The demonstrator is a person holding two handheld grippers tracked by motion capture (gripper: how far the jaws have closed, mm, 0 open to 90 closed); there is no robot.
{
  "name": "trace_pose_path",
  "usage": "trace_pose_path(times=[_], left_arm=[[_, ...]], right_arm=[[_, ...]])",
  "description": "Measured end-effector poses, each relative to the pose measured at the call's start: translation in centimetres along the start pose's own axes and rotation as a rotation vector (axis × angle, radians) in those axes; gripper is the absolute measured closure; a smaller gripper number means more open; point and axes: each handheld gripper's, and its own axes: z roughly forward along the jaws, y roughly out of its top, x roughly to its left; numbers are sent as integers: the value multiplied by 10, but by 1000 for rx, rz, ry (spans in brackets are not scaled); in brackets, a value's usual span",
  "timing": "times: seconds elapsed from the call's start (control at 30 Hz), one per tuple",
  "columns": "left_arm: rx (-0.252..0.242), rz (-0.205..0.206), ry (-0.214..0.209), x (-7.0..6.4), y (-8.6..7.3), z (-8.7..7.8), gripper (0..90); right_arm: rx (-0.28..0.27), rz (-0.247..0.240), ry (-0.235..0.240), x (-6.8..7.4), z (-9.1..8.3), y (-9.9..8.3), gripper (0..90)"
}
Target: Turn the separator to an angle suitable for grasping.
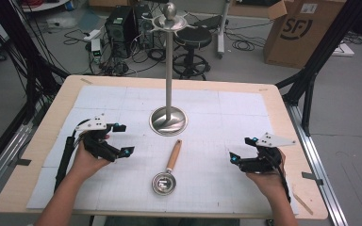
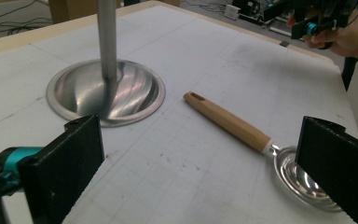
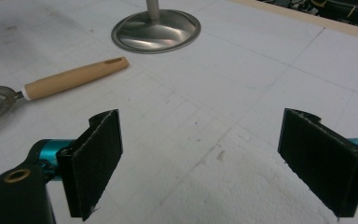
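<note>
A metal scoop with a wooden handle (image 1: pixel 172 157) lies flat on the white grid mat (image 1: pixel 226 113), its round bowl toward the front edge. Behind it rises a tall steel stand (image 1: pixel 168 84) on a round base. My left gripper (image 1: pixel 124 139) rests left of the scoop, open and empty. My right gripper (image 1: pixel 242 149) rests to the scoop's right, also open and empty. In the left gripper view the scoop (image 2: pixel 233 123) lies ahead between the wide-apart jaws of that gripper (image 2: pixel 200 172), beside the stand base (image 2: pixel 105 91). The right gripper view has the scoop (image 3: pixel 74 77) at far left of its gripper (image 3: pixel 209 158).
The mat covers a wooden table (image 1: pixel 285 108). Beyond the far edge stand a black stool (image 1: pixel 193 40), computer towers (image 1: pixel 122 28), floor cables and a cardboard box (image 1: pixel 301 28). Black frame posts flank both sides.
</note>
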Motion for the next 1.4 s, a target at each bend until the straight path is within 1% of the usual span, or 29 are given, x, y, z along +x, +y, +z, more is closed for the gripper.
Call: trace_pose_path(times=[0.03,0.07,0.1,0.13,0.17,0.2,0.23,0.27,0.37,0.4,0.43,0.5,0.53,0.6,0.7,0.83,0.93,1.03,1.07,1.27,1.3,1.4], left_arm=[[0,0,0,0,0,0,17],[15,5,-17,-4,4,9,17],[15,5,-17,-4,4,9,17],[30,10,-35,-10,6,18,17],[30,10,-35,-10,6,18,17],[41,13,-44,-12,6,23,17],[70,24,-52,-17,8,32,17],[70,24,-52,-17,8,32,17],[94,25,-57,-21,9,43,17],[104,24,-53,-22,11,49,17],[104,24,-53,-22,11,49,17],[119,20,-50,-22,12,57,17],[119,20,-50,-22,12,57,17],[132,21,-41,-24,13,62,17],[159,16,-39,-26,15,70,17],[189,15,-36,-31,19,86,17],[221,11,-28,-32,20,98,17],[273,10,-18,-34,19,111,17],[273,10,-18,-34,19,111,17],[338,1,11,-36,16,125,17],[338,1,11,-36,16,125,17],[361,-3,21,-36,15,131,18]], right_arm=[[4,-1,-3,0,-1,-1,123],[9,2,-9,-1,-1,-2,123],[13,3,-12,-1,-2,-3,123],[12,4,-17,-2,-3,-4,123],[11,10,-17,-2,-4,-5,123],[8,10,-20,-3,-4,-5,123],[10,13,-22,-4,-5,-5,123],[10,13,-22,-4,-5,-5,123],[19,11,-22,-4,-4,-6,123],[27,7,-25,-3,-3,-7,123],[27,7,-25,-3,-3,-7,123],[39,1,-28,-3,-3,-8,123],[41,2,-28,-4,-3,-8,123],[37,4,-28,-5,-3,-8,123],[35,10,-27,-5,-2,-8,123],[35,8,-24,-5,-2,-8,123],[27,9,-23,-6,-3,-6,124],[24,13,-24,-6,-2,-5,124],[24,13,-24,-6,-2,-5,124],[34,3,-13,-6,4,-4,123],[34,3,-13,-6,4,-4,123],[33,8,-13,-7,4,-4,124]])
